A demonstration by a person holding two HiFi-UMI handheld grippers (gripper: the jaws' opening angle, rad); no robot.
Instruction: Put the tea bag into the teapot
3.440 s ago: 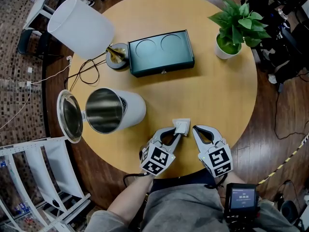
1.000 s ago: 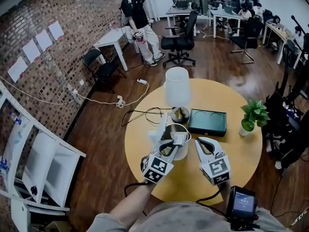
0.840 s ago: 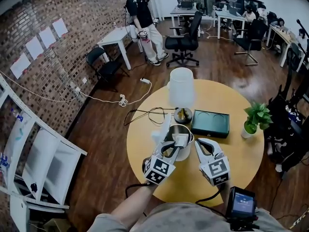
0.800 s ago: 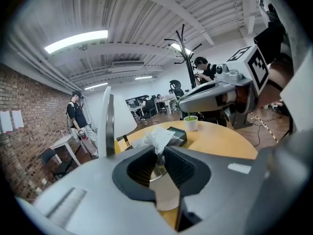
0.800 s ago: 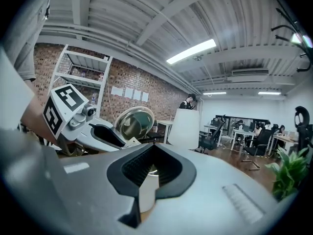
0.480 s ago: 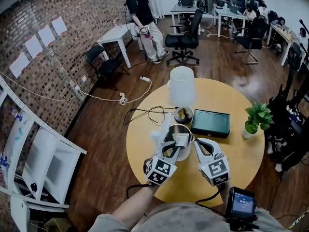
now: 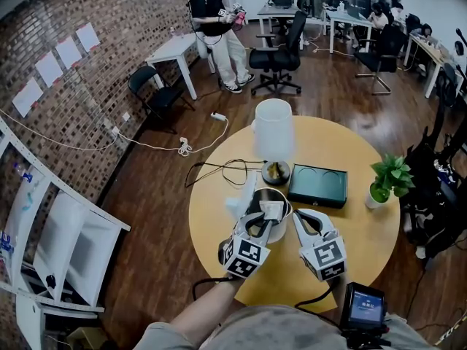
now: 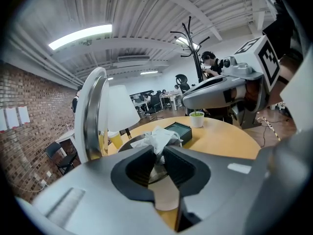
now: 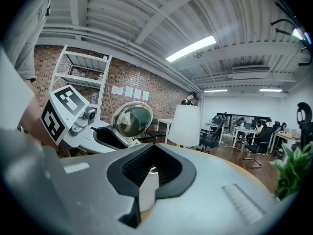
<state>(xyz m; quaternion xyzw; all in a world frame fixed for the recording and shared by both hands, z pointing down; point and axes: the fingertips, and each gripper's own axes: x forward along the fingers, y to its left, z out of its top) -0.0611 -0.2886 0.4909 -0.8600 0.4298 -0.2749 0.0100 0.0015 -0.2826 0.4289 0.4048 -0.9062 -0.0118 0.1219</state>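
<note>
The teapot is a white kettle standing on the round table with its steel lid swung open to the left. My left gripper is shut on the white tea bag and holds it over the kettle's open mouth. In the left gripper view the crumpled tea bag sticks out between the pads, with the lid upright at the left. My right gripper hangs just right of the kettle, jaws shut and nothing in them. From the right gripper view the lid and left gripper show.
Behind the kettle stand a white table lamp, a dark green box and a potted plant at the right edge. Black cables lie on the table's left part. A person, chairs and desks are far behind.
Since the earliest frame my left gripper carried the tea bag from the table's front edge to above the kettle's mouth. Over the last second both grippers have barely moved.
</note>
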